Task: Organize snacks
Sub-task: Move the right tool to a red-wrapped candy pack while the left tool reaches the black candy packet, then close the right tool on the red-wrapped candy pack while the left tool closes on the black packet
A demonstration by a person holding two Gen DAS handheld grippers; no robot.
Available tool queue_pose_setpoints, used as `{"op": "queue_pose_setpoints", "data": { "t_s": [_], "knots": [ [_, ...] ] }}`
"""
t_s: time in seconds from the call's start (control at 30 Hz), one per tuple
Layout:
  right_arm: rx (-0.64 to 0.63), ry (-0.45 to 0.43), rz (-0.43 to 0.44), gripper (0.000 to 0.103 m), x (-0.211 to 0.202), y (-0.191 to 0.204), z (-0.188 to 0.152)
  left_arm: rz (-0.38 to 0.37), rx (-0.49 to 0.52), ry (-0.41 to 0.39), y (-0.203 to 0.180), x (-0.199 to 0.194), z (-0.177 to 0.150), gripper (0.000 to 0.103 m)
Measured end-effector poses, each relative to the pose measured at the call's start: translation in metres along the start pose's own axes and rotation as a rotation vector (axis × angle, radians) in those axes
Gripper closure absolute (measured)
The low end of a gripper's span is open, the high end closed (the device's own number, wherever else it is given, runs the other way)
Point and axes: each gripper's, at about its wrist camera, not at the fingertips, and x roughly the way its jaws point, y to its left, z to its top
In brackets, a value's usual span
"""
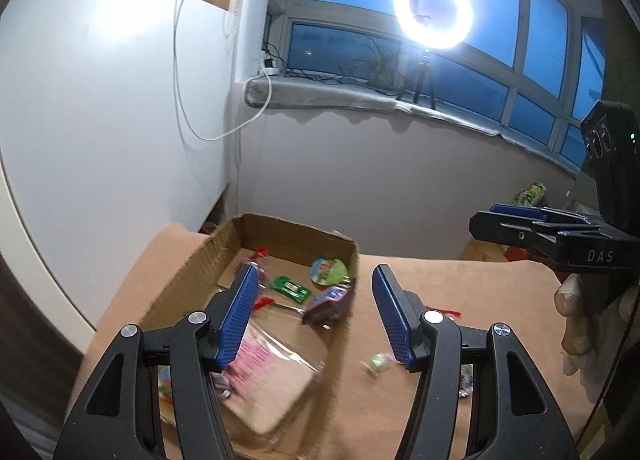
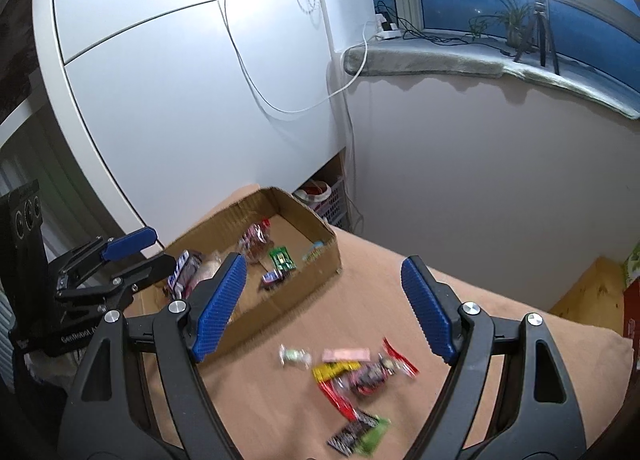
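Several loose snacks (image 2: pixel 352 376) lie on the tan surface (image 2: pixel 500 324), outside the cardboard box (image 2: pixel 304 284). In the right wrist view the heap sits at 6 o'clock under the right gripper (image 2: pixel 324 300), jaws apart, empty; long axes mixed. Right is nearer. Left gripper (image 1: pixel 316 316), jaws apart, hangs over the box, which holds a green packet (image 1: pixel 290 288) and other wrapped snacks.
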Motion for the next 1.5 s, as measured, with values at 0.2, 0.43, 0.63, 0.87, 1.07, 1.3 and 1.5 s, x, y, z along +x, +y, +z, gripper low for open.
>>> {"op": "queue_pose_setpoints", "data": {
  "t_s": [0.2,0.43,0.63,0.87,1.07,1.3,1.5],
  "knots": [
    [0.019,0.030,-0.026,0.021,-0.018,-0.022,-0.036,-0.050,-0.002,0.018,-0.018,-0.006,-0.018,0.044],
    [-0.002,0.143,-0.072,0.021,-0.016,-0.043,-0.088,-0.124,0.026,0.081,-0.048,0.000,-0.046,0.044],
    [0.052,0.187,-0.067,0.022,-0.011,-0.071,-0.107,-0.204,0.042,0.150,-0.078,0.010,-0.070,0.044],
    [0.114,0.230,0.015,0.042,0.009,-0.085,-0.097,-0.256,0.046,0.218,-0.104,0.029,-0.089,0.047],
    [0.260,0.337,0.140,0.043,0.047,-0.093,-0.094,-0.267,0.061,0.269,-0.117,0.048,-0.100,0.051],
    [0.348,0.379,0.203,0.043,0.076,-0.095,-0.093,-0.280,0.050,0.311,-0.123,0.068,-0.101,0.052],
    [0.366,0.391,0.217,0.049,0.086,-0.095,-0.092,-0.281,0.057,0.345,-0.128,0.080,-0.105,0.058]
  ]
}}
